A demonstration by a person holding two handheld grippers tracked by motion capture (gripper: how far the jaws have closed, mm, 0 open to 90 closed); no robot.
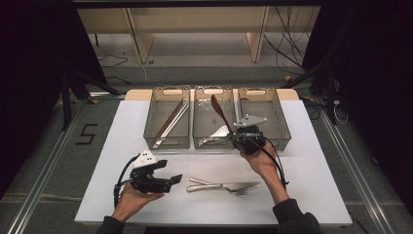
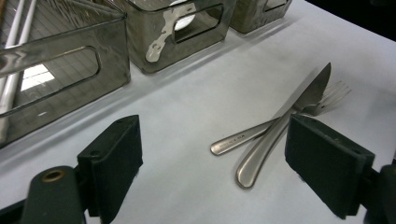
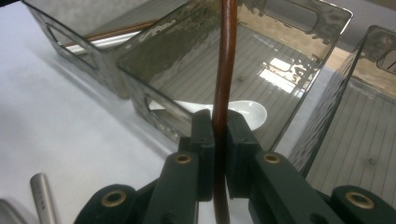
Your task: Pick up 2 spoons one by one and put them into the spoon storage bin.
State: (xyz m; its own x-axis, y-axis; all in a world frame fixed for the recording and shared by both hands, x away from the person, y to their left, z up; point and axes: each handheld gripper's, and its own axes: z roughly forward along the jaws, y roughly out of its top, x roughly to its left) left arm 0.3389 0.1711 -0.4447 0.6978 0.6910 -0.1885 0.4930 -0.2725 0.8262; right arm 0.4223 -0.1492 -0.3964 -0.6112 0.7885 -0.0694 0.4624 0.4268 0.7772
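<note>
Here, brown spoon (image 3: pixel 225 70) clamped in right gripper (image 3: pixel 219 135).

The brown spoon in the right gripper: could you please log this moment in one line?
right gripper: shut on brown spoon | over middle bin | left gripper: open | knife, fork: on table

I see three bins (image 1: pixel 167 141) side by side at the table's (image 1: pixel 107 195) far edge. Chopsticks (image 1: pixel 170 123) lie in the left bin, a spoon (image 1: pixel 220 130) in the middle one. Nearer me, a knife (image 1: pixel 224 186) and fork (image 1: pixel 237 191) lie crossed.
</note>
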